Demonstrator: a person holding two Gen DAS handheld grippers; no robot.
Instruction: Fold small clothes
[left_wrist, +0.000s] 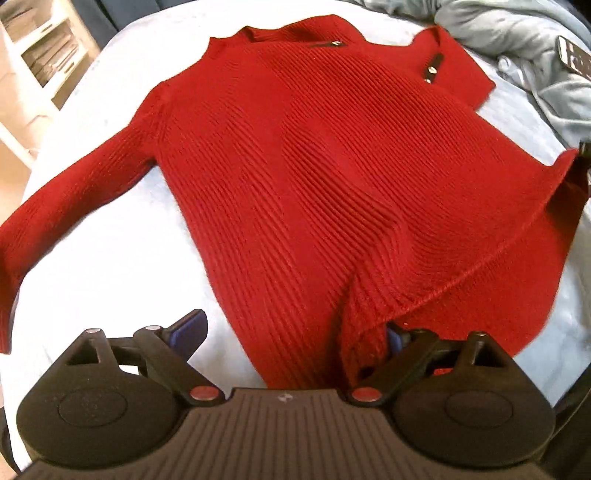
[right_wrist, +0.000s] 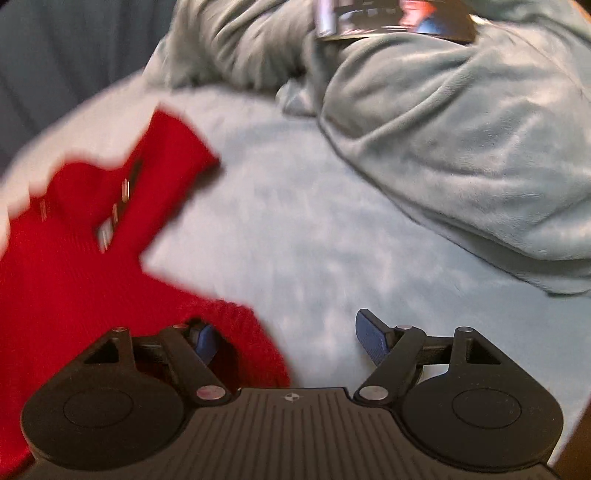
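On the pale blue bed lies one red ribbed knit sweater, spread flat, one sleeve out. Two grippers work its hem: the left gripper with fingers parted around a fold, the right gripper parted too, one finger over the hem. One grey-green blanket lies bunched nearby.
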